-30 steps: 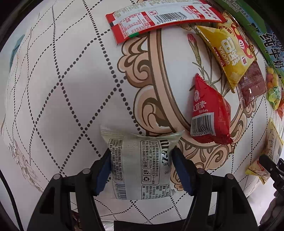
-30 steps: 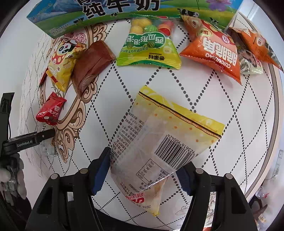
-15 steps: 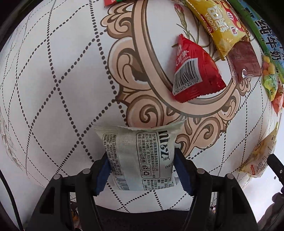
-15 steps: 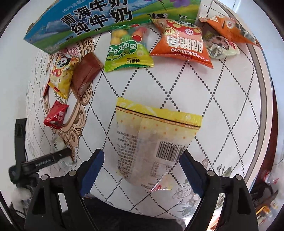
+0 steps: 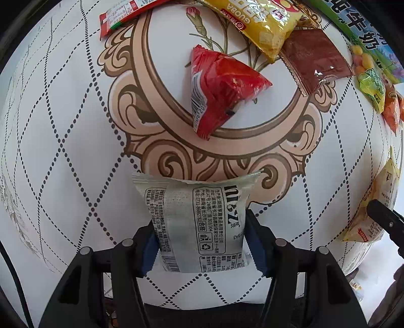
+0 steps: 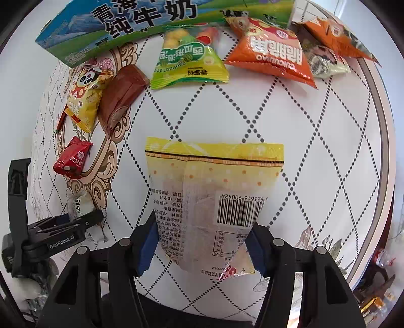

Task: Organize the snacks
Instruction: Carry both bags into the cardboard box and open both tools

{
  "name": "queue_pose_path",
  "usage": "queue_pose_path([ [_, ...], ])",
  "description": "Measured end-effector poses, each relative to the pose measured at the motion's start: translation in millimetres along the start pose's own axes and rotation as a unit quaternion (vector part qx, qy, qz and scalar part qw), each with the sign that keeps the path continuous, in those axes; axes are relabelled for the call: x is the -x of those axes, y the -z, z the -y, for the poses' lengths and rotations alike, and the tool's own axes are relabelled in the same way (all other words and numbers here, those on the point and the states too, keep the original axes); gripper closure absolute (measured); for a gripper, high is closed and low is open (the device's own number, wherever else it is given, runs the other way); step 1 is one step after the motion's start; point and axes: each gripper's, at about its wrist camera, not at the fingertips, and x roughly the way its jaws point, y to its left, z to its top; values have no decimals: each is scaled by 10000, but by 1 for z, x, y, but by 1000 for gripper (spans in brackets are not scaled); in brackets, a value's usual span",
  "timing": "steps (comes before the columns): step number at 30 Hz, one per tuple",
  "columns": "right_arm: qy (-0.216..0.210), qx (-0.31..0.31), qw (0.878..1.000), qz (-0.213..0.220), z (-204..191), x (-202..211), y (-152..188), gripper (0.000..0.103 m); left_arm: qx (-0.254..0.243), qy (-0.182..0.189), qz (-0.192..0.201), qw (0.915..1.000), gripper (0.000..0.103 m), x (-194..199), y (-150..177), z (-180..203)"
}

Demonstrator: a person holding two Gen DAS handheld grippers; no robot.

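Biggest thing here is the round white desk [image 6: 315,156] with the dotted diamond pattern and tan scrollwork, and it's carrying a whole spread of snacks. Along the far edge the long blue-and-green cardboard milk carton [image 6: 121,22] is lying flat, with an orange crinkly chip bag [image 6: 272,55] and a green-and-yellow candy pouch [image 6: 189,63] sitting just in front of it.

The right tool [image 6: 204,242] is pointing down and its jaws are closing on the yellow-and-clear plastic pastry bag [image 6: 214,191], blue pads pressing both sides of its lower half, so that one is hanging in the grip above the middle of the desk. The left tool [image 5: 199,242] is doing the same, jaws closing on a pale grey printed foil packet [image 5: 197,217] and clamping its sides near the scrollwork.

Smaller stuff near the left tool: a yellow chip packet [image 5: 262,22], a brown translucent wrapper [image 5: 315,58] touching it, and a small red pillow pack [image 5: 222,88] on the tan ring.

Handling-wise, both held bags are looking light, soft and puffy, with slick film. I'd guess squeezing mid-body is risking crushed contents, so gripping nearer the flat crimped seam seems safer and less likely to slip.
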Motion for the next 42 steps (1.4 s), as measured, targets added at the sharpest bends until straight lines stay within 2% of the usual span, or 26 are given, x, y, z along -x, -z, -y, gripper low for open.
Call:
queue_pose_path([
  [2, -97, -86, 9999, -45, 3, 0, 2, 38, 61, -15, 100, 9999, 44, -2, 7, 3],
  [4, -86, -98, 9999, -72, 6, -5, 4, 38, -4, -54, 202, 9998, 55, 12, 4, 14],
  [10, -268, -167, 9994, 156, 9, -4, 5, 48, -398, -64, 512, 9979, 56, 47, 12, 43],
  [16, -541, -69, 9977, 392, 13, 29, -5, 50, -715, 293, 891, 9930, 56, 100, 4, 82],
  [21, -864, 24, 9936, 733, 15, 80, -23, 50, -996, 586, 1312, 9846, 56, 160, -17, 112],
  [25, -1045, 147, 9871, 1203, 20, 137, -52, 50, -1131, 807, 1562, 9779, 56, 221, -69, 118],
  [27, -1087, 203, 9841, 1393, 20, 160, -70, 50, -1167, 852, 1692, 9749, 56, 238, -94, 120],
  [32, -1156, 232, 9770, 1775, 21, 201, -134, 50, -1238, 649, 1764, 9743, 56, 265, -166, 127],
  [35, -1261, 235, 9759, 1765, 14, 205, -181, 50, -1287, 373, 1501, 9795, 56, 257, -214, 127],
  [37, -1294, 265, 9769, 1677, 4, 199, -212, 50, -1267, 262, 1159, 9848, 56, 244, -249, 123],
  [39, -1284, 332, 9789, 1553, -7, 189, -240, 50, -1188, 194, 846, 9891, 56, 229, -276, 117],
  [42, -1292, 397, 9832, 1228, -25, 164, -273, 50, -1086, -11, 594, 9923, 56, 214, -307, 109],
])
